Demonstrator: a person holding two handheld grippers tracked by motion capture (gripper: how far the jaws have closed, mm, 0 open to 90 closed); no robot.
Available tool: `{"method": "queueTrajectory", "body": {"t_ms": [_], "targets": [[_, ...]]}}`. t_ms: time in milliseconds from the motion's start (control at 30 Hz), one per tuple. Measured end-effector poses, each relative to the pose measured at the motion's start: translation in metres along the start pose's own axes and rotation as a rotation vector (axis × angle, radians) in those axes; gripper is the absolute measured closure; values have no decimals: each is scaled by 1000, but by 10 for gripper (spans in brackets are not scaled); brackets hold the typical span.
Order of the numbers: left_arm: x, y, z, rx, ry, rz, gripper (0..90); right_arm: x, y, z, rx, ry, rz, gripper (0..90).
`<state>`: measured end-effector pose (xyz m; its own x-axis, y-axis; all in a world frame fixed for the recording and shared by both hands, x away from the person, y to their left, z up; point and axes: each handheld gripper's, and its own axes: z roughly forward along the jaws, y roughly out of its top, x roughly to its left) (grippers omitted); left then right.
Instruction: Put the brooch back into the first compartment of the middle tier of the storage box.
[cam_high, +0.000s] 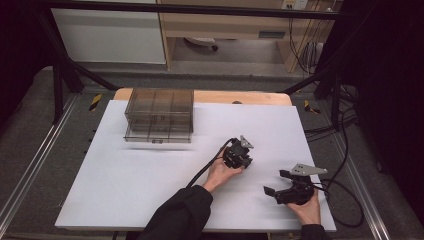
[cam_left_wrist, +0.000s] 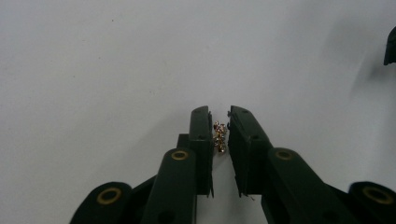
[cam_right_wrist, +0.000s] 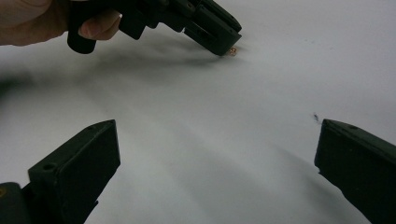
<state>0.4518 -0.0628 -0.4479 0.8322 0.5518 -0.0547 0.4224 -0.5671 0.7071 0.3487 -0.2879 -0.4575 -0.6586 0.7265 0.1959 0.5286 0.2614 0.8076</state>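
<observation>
A tiny gold, sparkly trinket (cam_left_wrist: 220, 135) lies on the white sheet between the tips of my left gripper (cam_left_wrist: 219, 114). The jaws stand almost together and the trinket fills the narrow gap, touching both pads. In the high view my left gripper (cam_high: 239, 156) points down at the sheet's middle right, held from below by a hand. In the right gripper view it shows at the top, tips down at the gold trinket (cam_right_wrist: 232, 51). My right gripper (cam_high: 275, 182) rests near the front right with its jaws wide apart, nothing between them (cam_right_wrist: 217, 128).
A smoky clear drawer box (cam_high: 159, 115) stands at the back left of the white sheet (cam_high: 125, 175), its lowest drawer pulled forward. Black cables (cam_high: 345, 195) trail off the table's right side. A dark metal frame surrounds the table.
</observation>
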Motion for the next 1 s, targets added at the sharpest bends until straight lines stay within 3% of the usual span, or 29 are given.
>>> {"method": "queueTrajectory", "body": {"t_ms": [467,1000], "targets": [[-2,0,-1,3,-11,18,885,0,0,0,0,-1,0,5],[-5,2,-7,-6,-24,34,887,0,0,0,0,-1,-1,5]]}}
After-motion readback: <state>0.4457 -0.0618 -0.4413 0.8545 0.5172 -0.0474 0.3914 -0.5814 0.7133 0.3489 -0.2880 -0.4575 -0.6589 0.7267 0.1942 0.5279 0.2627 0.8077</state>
